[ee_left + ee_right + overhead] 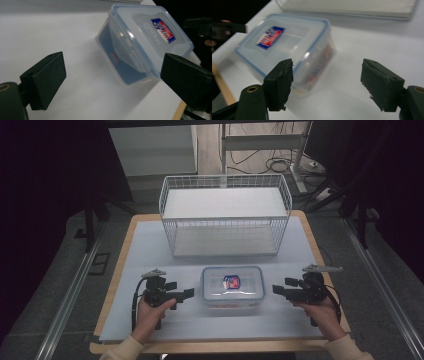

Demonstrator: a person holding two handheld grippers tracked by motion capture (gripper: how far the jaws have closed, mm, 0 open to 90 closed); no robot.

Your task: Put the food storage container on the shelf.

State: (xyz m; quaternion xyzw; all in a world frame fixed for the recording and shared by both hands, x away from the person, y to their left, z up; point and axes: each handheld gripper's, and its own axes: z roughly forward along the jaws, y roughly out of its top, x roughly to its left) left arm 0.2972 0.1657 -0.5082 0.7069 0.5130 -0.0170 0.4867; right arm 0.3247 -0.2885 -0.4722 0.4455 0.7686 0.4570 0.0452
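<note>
Clear rectangular plastic container with blue-trimmed snap lid [232, 286] sits flat on the white table surface [150, 250], near the front edge, centred between both hands. Red-and-blue label [232, 282] on the lid.

Left gripper [184, 294], held in the person's left hand [150, 312], lies just left of the container, jaws spread wide and holding nothing, not touching it. In the left gripper view the container's short side with its clip faces the jaws, bare table in between.

Right gripper [278, 289], in the right hand [325, 312], mirrors it on the container's right, jaws likewise apart and empty, close to the box but clear of it.

White wire basket [225, 215], open-topped, stands behind the container toward the table's far edge, well apart. Beyond the table: metal frame legs [300, 155] and loose cables [272, 165] on the floor.
</note>
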